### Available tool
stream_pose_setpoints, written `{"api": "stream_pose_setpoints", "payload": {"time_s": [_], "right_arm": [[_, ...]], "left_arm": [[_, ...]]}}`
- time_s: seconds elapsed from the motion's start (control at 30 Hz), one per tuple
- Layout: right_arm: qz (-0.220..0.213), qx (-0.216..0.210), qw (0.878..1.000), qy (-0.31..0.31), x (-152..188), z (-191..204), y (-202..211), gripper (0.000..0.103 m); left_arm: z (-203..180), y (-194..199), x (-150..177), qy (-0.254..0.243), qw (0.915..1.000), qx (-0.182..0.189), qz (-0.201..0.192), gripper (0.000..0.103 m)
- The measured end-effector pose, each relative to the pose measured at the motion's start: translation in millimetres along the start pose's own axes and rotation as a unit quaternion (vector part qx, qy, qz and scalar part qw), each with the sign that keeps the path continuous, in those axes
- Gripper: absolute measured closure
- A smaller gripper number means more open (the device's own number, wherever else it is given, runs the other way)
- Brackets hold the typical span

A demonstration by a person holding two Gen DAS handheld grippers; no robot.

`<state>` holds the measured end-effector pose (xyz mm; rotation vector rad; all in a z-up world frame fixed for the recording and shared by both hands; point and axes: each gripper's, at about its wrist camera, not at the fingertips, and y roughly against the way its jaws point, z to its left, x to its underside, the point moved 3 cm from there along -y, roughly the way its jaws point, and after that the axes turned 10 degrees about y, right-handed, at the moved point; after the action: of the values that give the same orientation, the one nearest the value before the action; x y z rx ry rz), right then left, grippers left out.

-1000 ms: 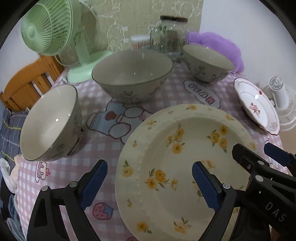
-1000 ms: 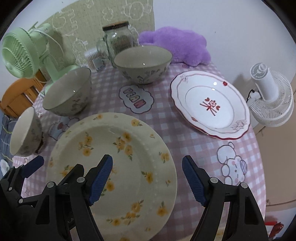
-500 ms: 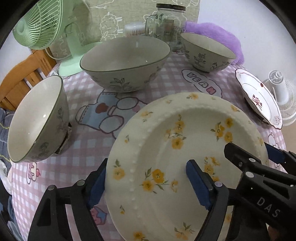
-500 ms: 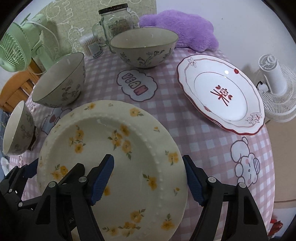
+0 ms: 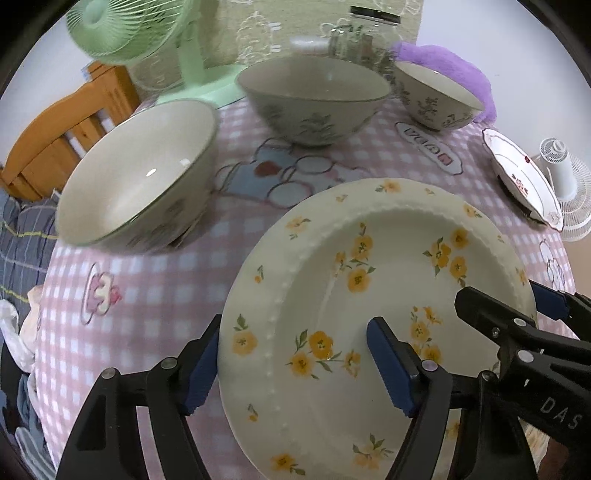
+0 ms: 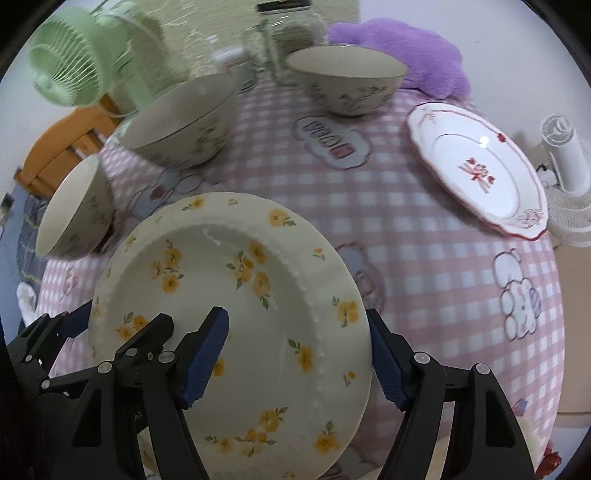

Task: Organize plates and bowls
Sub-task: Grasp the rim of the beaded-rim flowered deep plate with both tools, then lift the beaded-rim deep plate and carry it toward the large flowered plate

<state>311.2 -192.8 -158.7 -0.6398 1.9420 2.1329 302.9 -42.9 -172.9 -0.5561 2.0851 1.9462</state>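
A cream plate with yellow flowers (image 5: 373,295) (image 6: 236,310) is lifted and tilted above the pink checked table. My left gripper (image 5: 295,365) straddles its left rim, one finger under, one over. My right gripper (image 6: 299,365) straddles its right rim the same way. Both jaws stand wide, and the frames do not show whether they press on the plate. Three floral bowls stand behind: a near left one (image 5: 136,173) (image 6: 74,210), a big middle one (image 5: 314,99) (image 6: 181,118) and a far one (image 5: 436,96) (image 6: 347,81). A white plate with red trim (image 6: 476,170) (image 5: 521,177) lies at the right.
A green fan (image 5: 122,29) (image 6: 70,70) and a glass jar (image 5: 365,33) (image 6: 284,37) stand at the back. A purple cushion (image 6: 402,48) lies behind the far bowl. A small white fan (image 6: 565,162) sits at the table's right edge. A wooden chair (image 5: 62,140) is at the left.
The flowered plate has risen off the table and tilted, with both grippers on its rims. Both views have shifted so the bowls sit nearer and more to the left.
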Motion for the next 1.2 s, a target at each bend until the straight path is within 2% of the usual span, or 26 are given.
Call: {"api": "stream_pose_setpoints", "payload": {"time_s": [0.13, 0.27, 0.33, 0.47, 0.7, 1.0, 1.2], "right_arm": [[0.002, -0.014, 1.0, 0.009, 7, 12, 0, 0.033], [0.003, 0.002, 1.0, 0.021, 9, 15, -1, 0.039], [0.005, 0.009, 1.0, 0.025, 9, 17, -3, 0.038], [0.007, 0.031, 0.998, 0.047, 10, 21, -10, 0.039], [0.014, 0.04, 0.999, 0.032, 8, 21, -9, 0.04], [0.022, 0.034, 0.999, 0.022, 14, 28, 9, 0.04], [0.011, 0.045, 0.999, 0.018, 19, 36, 33, 0.04]], "left_arm": [[14, 5, 6, 0.006, 1.0, 0.006, 0.001, 0.029], [16, 5, 6, 0.014, 0.9999, 0.01, -0.004, 0.032], [13, 2, 6, 0.008, 0.9999, -0.003, -0.009, 0.031], [15, 0, 3, 0.023, 0.9997, -0.003, -0.012, 0.031], [16, 0, 0, 0.027, 0.9996, -0.005, -0.008, 0.032], [20, 25, 7, 0.021, 0.9996, -0.013, -0.013, 0.033], [25, 47, 13, 0.021, 0.9997, 0.0, -0.016, 0.033]]}}
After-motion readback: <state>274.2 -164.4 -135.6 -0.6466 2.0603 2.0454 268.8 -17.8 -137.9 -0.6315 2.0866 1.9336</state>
